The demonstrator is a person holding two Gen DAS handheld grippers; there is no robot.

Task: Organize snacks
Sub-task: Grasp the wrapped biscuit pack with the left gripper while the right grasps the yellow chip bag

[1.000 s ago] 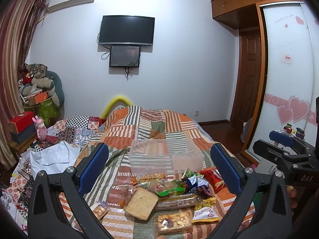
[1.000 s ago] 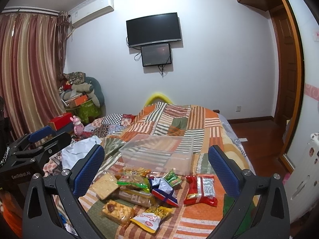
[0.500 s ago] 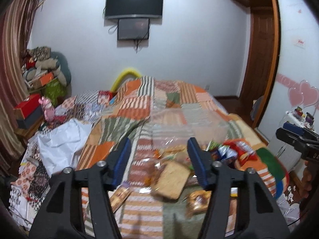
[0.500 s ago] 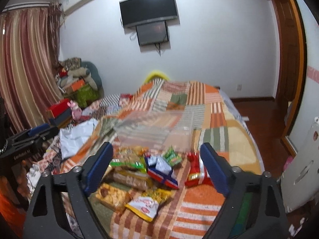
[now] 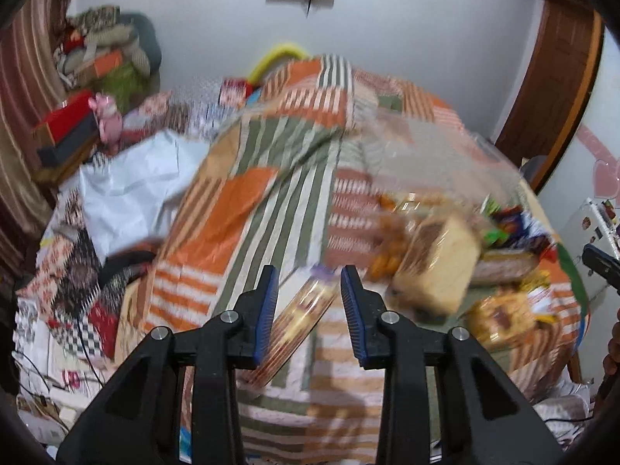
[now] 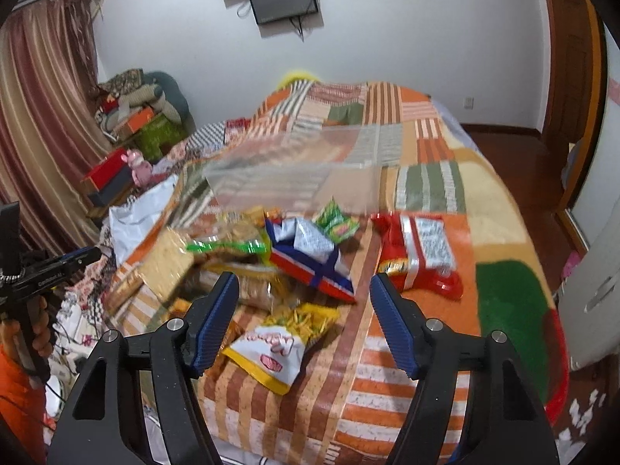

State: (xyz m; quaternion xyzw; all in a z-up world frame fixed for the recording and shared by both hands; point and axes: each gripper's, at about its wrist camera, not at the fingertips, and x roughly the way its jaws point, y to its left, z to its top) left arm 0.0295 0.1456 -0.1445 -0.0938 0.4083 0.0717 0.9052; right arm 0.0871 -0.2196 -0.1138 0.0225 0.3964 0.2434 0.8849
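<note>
Both grippers have been dropped from a view of the wall toward the snack pile on the bed [image 6: 500, 209], and both have been narrowed from fully wide. The left gripper [image 5: 309, 310] is now brought down to its narrowest, with a long biscuit packet [image 5: 298, 319] lined up between the fingers [image 5: 267, 312]; the view is blurred, so contact cannot be confirmed and a gap still shows on the right side. The right gripper [image 6: 302, 321] is half-narrowed and closing, held over a yellow chip bag [image 6: 283, 339], nothing pressed yet. The clear box [image 6: 290, 172] lies behind the pile, apparently empty. Judged: first pickups are being started; sorting is not yet begun.
</note>
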